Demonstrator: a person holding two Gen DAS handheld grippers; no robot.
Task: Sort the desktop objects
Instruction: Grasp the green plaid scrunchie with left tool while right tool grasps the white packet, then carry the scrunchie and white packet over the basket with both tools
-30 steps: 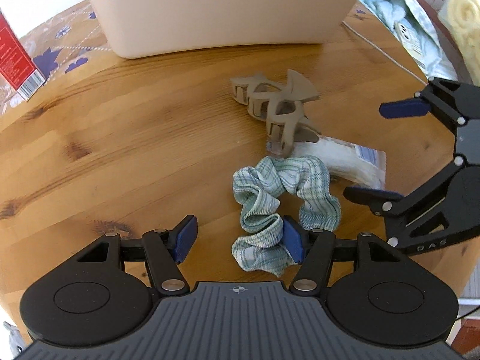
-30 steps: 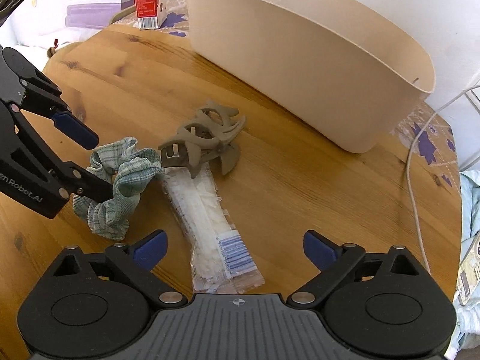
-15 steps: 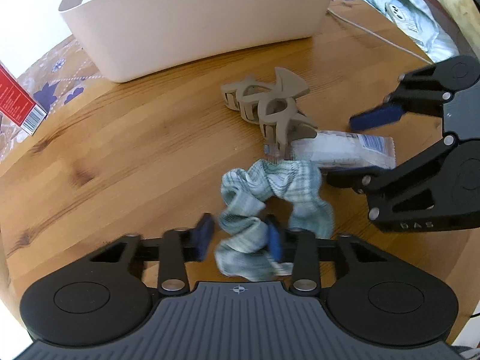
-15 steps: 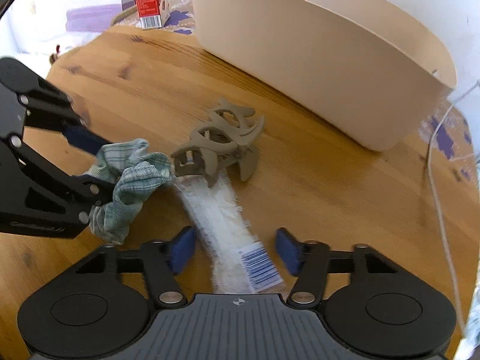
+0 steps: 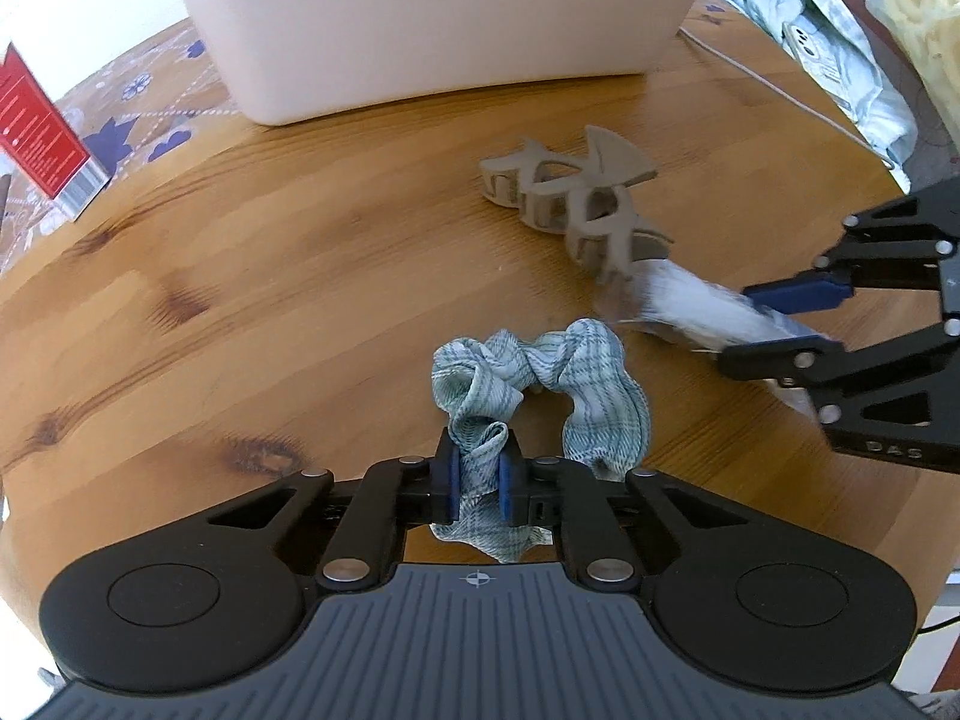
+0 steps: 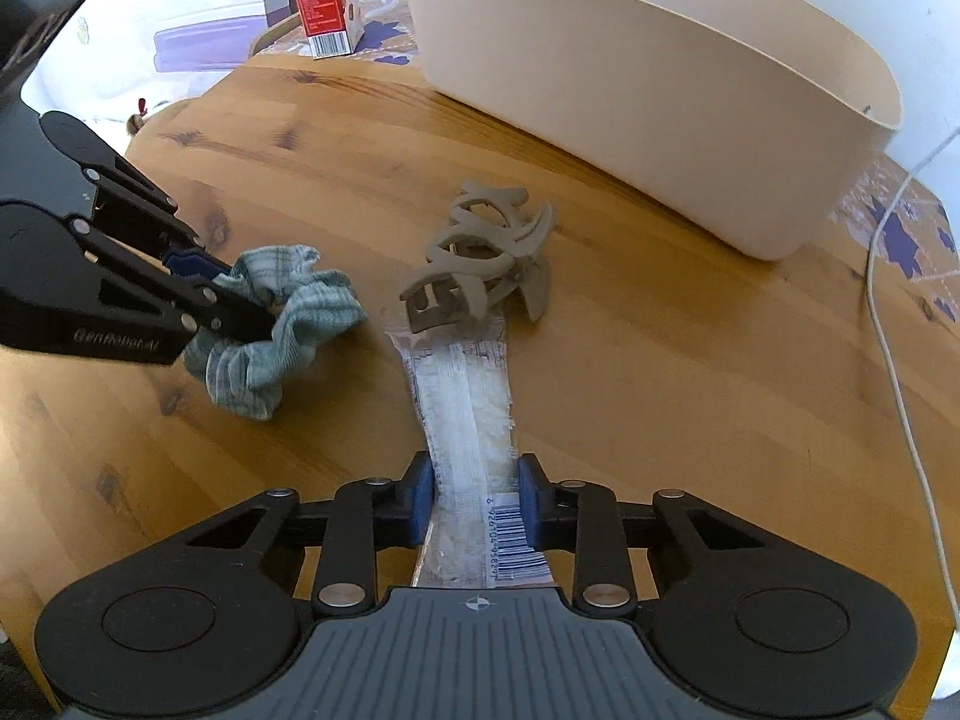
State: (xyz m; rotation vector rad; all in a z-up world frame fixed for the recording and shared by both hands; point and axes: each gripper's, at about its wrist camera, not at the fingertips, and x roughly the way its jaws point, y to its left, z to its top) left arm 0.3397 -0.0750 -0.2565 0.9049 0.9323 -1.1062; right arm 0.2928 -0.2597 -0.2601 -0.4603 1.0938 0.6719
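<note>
The soft, light scrunchie (image 5: 543, 381) is pinched at one fold by the left gripper (image 5: 479, 483); the limp packet (image 6: 465, 414), clamped near its barcode end by the right gripper (image 6: 474, 501), is judged slippery.

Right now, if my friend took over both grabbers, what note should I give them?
Left gripper: jaws just closed on the scrunchie.
Right gripper: jaws just closed on the clear packet.
Both things are still down at the table. The hair clip lies loose on the packet's far end.
Done: two grips.
Left: carry both away, probably to the bin, then the clip.
</note>
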